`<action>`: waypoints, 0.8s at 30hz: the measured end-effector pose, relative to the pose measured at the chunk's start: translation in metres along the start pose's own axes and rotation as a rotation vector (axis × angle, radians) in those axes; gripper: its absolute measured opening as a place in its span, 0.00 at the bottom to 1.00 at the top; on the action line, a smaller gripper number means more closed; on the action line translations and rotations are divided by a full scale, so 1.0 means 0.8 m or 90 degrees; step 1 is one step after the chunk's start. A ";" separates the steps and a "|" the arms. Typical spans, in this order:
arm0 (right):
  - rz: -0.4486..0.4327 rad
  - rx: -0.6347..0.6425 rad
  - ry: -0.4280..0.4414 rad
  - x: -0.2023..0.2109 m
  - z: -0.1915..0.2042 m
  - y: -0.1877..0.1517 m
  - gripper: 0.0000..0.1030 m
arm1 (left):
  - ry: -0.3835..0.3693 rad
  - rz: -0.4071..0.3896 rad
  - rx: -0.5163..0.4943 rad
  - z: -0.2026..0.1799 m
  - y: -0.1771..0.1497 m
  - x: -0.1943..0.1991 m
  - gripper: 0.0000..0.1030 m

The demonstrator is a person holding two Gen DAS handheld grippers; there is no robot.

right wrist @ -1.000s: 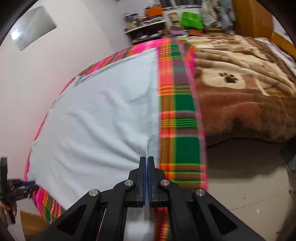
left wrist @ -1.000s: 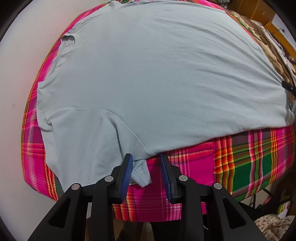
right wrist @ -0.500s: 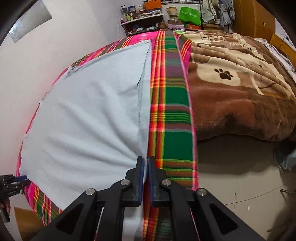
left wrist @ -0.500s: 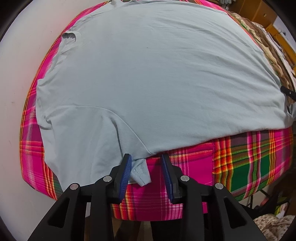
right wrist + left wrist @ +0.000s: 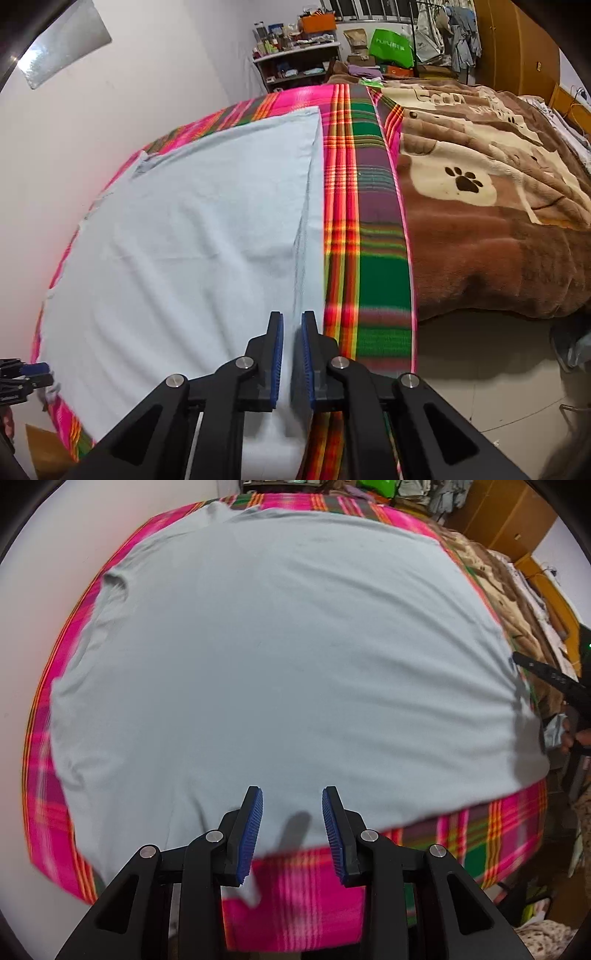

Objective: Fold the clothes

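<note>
A pale blue-grey T-shirt (image 5: 280,657) lies spread flat on a pink and green plaid blanket (image 5: 306,893). My left gripper (image 5: 291,830) hovers open over the shirt's near edge, and its blue pads touch nothing. A small sleeve tip (image 5: 251,891) hangs below its left finger. In the right wrist view the shirt (image 5: 184,251) fills the left half. My right gripper (image 5: 291,356) is at the shirt's side hem. Its jaws are opening, with a narrow gap and the hem fabric between them. The right gripper (image 5: 517,661) also shows at the far right of the left wrist view.
A brown blanket with a paw print (image 5: 480,206) covers the bed to the right of the plaid strip (image 5: 369,236). A white wall (image 5: 92,122) runs along the left. Cluttered shelves (image 5: 295,55) stand at the back. Tiled floor (image 5: 480,387) lies at lower right.
My right gripper went from shut on the hem to slightly parted and drew back along the edge. My left gripper rose and moved inward over the shirt's edge, still open.
</note>
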State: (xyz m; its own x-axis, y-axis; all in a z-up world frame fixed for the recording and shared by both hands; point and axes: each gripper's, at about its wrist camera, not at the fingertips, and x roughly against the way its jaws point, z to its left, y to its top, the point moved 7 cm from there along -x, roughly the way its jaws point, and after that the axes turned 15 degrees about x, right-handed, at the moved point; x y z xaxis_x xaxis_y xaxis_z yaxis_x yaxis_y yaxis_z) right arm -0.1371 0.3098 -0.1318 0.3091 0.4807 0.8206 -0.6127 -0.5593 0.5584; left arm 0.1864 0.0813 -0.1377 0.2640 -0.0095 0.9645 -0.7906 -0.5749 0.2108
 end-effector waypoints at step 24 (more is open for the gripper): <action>0.043 0.118 0.023 -0.045 0.005 0.049 0.17 | -0.005 0.058 0.035 -0.043 0.115 -0.055 0.35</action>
State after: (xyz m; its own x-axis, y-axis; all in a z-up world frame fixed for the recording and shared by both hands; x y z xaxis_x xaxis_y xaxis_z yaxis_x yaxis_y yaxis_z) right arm -0.1693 0.2681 -0.1389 0.2429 0.4600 0.8541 -0.4852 -0.7048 0.5175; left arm 0.0829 0.0569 -0.1555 0.1965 -0.0701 0.9780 -0.7800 -0.6156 0.1125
